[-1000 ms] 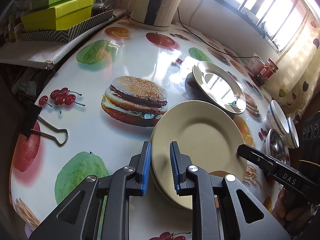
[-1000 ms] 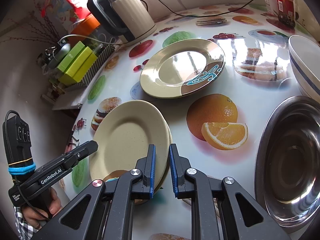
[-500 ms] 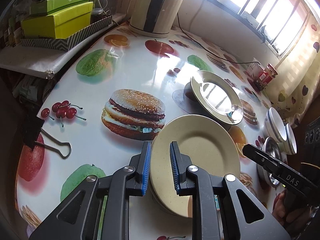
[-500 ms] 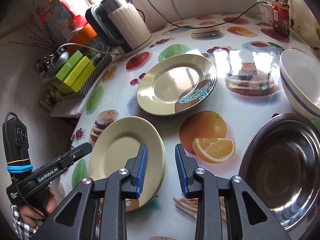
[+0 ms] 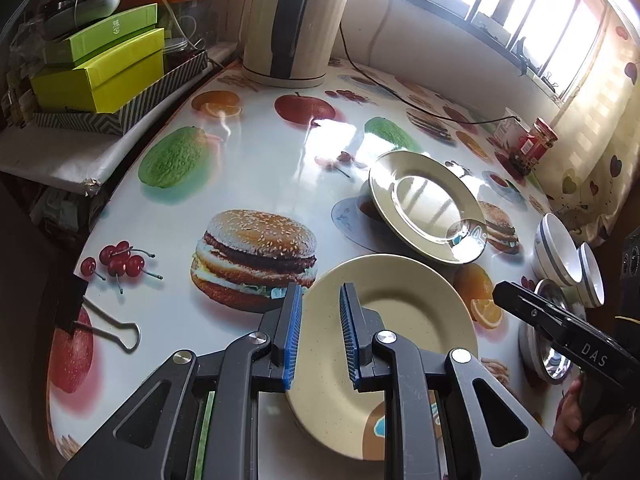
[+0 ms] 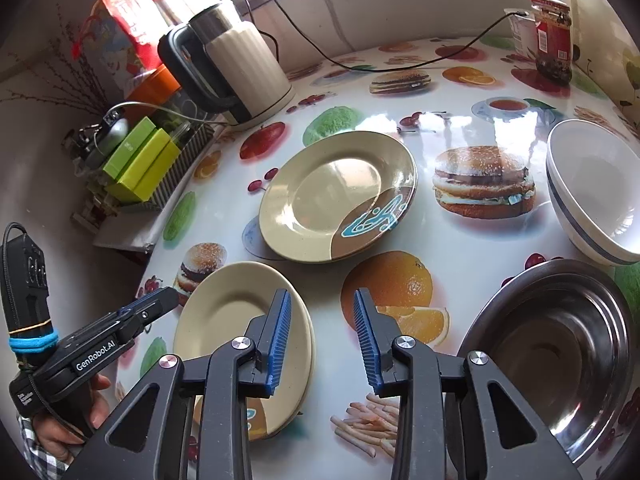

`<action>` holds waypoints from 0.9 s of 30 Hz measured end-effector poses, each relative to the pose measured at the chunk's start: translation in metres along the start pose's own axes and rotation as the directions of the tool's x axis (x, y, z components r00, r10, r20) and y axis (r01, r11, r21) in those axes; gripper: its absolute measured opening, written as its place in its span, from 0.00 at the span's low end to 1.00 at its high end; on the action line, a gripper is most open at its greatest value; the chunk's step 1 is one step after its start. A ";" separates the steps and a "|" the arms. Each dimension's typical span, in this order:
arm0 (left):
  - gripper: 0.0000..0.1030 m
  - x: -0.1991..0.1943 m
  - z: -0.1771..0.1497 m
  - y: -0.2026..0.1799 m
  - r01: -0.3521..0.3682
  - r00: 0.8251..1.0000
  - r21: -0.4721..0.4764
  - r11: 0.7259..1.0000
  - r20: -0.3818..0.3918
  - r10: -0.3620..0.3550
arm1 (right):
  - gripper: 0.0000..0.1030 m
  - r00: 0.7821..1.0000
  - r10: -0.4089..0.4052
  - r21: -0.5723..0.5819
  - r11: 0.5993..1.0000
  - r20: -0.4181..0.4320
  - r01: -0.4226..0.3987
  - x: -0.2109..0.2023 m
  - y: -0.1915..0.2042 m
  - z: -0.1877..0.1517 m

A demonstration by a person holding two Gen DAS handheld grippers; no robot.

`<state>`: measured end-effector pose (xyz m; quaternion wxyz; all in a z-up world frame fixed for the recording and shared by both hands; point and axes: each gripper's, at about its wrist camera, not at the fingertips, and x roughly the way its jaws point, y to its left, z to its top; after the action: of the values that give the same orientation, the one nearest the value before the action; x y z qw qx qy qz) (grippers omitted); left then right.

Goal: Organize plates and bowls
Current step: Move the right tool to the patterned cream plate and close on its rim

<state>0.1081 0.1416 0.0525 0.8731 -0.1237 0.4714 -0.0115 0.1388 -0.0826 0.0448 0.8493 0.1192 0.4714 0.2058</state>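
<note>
A round counter (image 6: 460,236) covered with a glossy cloth printed with burgers and fruit is shown from both wrist cameras. A stack of plain cream plates (image 5: 400,320) (image 6: 236,320) lies flat at the near edge of the counter. The left tongs (image 5: 320,332), fitted with blue ribbed pads, are seen narrowly parted above the near rim of this stack; whether the pads press on the rim cannot be told. The right tongs (image 6: 322,340) are seen opening, with nothing between the pads; the left pad overlaps the right rim of the cream stack in the picture. Beyond the stack, apart from it, a cream plate with a brown and turquoise motif (image 6: 336,196) (image 5: 428,208) is shown. To the right, a stainless steel bowl (image 6: 560,352) stands near the counter's edge, and just behind it a white bowl with a blue band (image 6: 592,188). At the far side a cream electric kettle with a black handle (image 6: 236,68), its black cable and a red-lidded jar (image 6: 552,36) are visible. Green boxes (image 5: 100,64) are stacked on a shelf beside the counter.
</note>
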 end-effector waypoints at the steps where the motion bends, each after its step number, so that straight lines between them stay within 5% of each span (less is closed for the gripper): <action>1: 0.19 0.001 0.002 -0.001 -0.002 1.000 0.002 1.000 -0.001 0.002 | 0.31 1.000 -0.003 0.001 1.000 0.001 0.003 0.000 -0.001 0.001; 27: 0.23 0.032 0.045 -0.034 -0.021 1.000 0.116 0.993 0.023 0.019 | 0.47 0.993 -0.111 0.042 0.993 0.040 0.110 0.013 -0.030 0.043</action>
<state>0.1659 0.1138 0.0578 0.8840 -0.0681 0.4615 -0.0288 0.1887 -0.1031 0.0456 0.8665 0.1141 0.4634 0.1464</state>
